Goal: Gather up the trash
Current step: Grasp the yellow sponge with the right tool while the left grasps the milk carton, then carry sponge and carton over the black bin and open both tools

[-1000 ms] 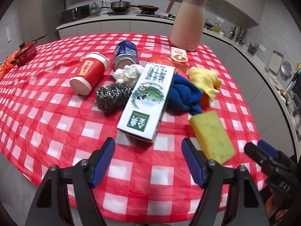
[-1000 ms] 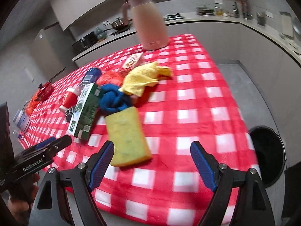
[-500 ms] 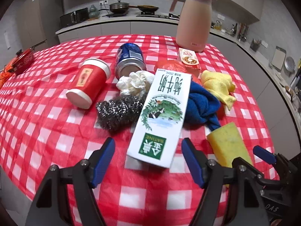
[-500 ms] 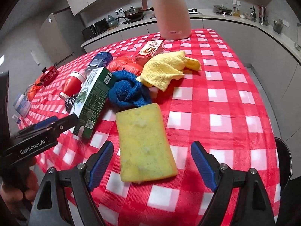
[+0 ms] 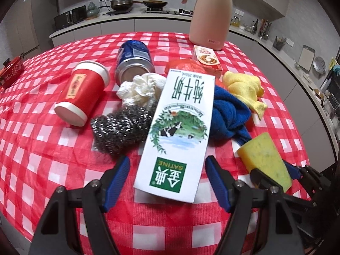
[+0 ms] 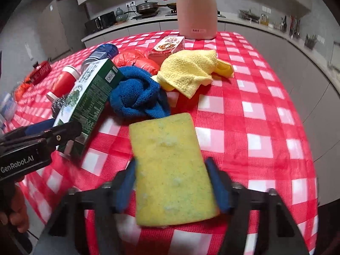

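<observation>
A white and green milk carton [image 5: 176,131] lies flat on the red checked tablecloth [image 5: 42,148]. My left gripper [image 5: 166,182] is open, its blue pads either side of the carton's near end, not touching. A yellow sponge [image 6: 172,165] lies near the table's front edge. My right gripper [image 6: 173,184] straddles it with its pads closing against the sponge's sides. The carton [image 6: 89,97] and the left gripper [image 6: 42,136] show in the right wrist view; the sponge [image 5: 265,159] shows in the left.
Behind the carton lie a steel scourer [image 5: 121,129], crumpled tissue [image 5: 140,89], red cup [image 5: 82,93], blue can [image 5: 135,59], blue cloth [image 5: 229,114], yellow cloth [image 5: 244,89], orange bag [image 5: 182,63] and a small box [image 5: 207,59]. A pink jug [image 5: 210,14] stands at the back.
Both grippers moved forward. The left now flanks the carton's near end. The right has come over the sponge and its jaws have narrowed onto it.
</observation>
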Motion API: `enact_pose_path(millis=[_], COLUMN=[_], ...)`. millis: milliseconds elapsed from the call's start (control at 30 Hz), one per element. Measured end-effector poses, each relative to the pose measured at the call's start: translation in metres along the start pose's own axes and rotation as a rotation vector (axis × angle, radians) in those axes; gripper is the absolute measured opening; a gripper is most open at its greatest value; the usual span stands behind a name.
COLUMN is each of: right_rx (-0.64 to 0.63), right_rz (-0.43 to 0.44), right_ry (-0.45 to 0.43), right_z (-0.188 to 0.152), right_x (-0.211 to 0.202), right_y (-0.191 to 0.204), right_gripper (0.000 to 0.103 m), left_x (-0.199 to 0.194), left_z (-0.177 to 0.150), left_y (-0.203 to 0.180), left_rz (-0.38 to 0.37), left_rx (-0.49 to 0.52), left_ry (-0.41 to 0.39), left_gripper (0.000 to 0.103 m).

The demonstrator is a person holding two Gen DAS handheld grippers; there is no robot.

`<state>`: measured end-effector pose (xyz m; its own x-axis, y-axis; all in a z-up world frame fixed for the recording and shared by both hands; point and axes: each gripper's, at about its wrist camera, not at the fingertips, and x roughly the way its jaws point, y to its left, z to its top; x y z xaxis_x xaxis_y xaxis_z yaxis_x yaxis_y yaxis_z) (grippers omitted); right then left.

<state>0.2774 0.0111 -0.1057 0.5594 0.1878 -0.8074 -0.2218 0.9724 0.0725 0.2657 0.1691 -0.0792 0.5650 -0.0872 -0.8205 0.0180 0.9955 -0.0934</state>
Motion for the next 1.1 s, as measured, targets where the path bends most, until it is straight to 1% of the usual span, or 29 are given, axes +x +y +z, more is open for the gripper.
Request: enact_pose_path(millis=[67, 133, 167, 200, 300, 533, 600, 667, 800, 933, 1100], right_rx=[0.024, 0.061, 0.074, 0.098, 0.124, 0.161, 0.166, 0.179, 0.205, 0.226, 0.249], right_rz=[0.006, 0.009, 0.01, 0.019, 0.028, 0.037, 0.032, 0.027, 0.012, 0.004, -0.015], right_ry=[-0.014, -0.046, -0.057, -0.07, -0.076, -0.078, -0.071, -0.071, -0.091, -0.108, -0.141], right_z=[0.0, 0.001, 0.001, 0.003, 0.006, 0.008, 0.007, 0.005, 0.004, 0.002, 0.0], right_x=[-0.003, -0.009, -0.011, -0.014, -0.018, -0.019, -0.018, -0.017, -0.024, -0.032, -0.049], right_y=[-0.005, -0.011, -0.014, -0.019, -0.025, -0.034, -0.036, -0.039, -0.046, -0.052, -0.057], right_gripper=[0.055, 0.054, 0.054, 0.054, 0.054, 0.054, 0.054, 0.054, 0.054, 0.054, 0.053], left_x=[0.002, 0.004, 0.003, 0.002, -0.003, -0.026, -0.024, -0.02, -0.014, -0.024, -0.041], left_z=[0.0, -0.001, -0.002, -0.003, -0.01, -0.024, -0.026, -0.026, -0.025, -0.024, -0.019], left_y=[-0.001, -0.001, -0.001, -0.001, -0.007, -0.017, -0.019, -0.019, -0.02, -0.024, -0.032], left_rz=[-0.001, -0.002, -0.004, -0.007, -0.008, -0.042, -0.047, -0.046, -0.046, -0.072, -0.127], left_rx=[0.002, -0.005, -0.015, -0.02, -0.015, 0.005, 0.017, 0.008, 0.01, 0.006, 0.029], left_ry=[0.0, -0.006, -0.015, -0.02, -0.037, -0.095, -0.077, -0.055, -0.052, -0.087, -0.132], left_gripper=[0.074, 0.074, 0.063, 0.059, 0.056, 0.054, 0.054, 0.054, 0.054, 0.054, 0.054])
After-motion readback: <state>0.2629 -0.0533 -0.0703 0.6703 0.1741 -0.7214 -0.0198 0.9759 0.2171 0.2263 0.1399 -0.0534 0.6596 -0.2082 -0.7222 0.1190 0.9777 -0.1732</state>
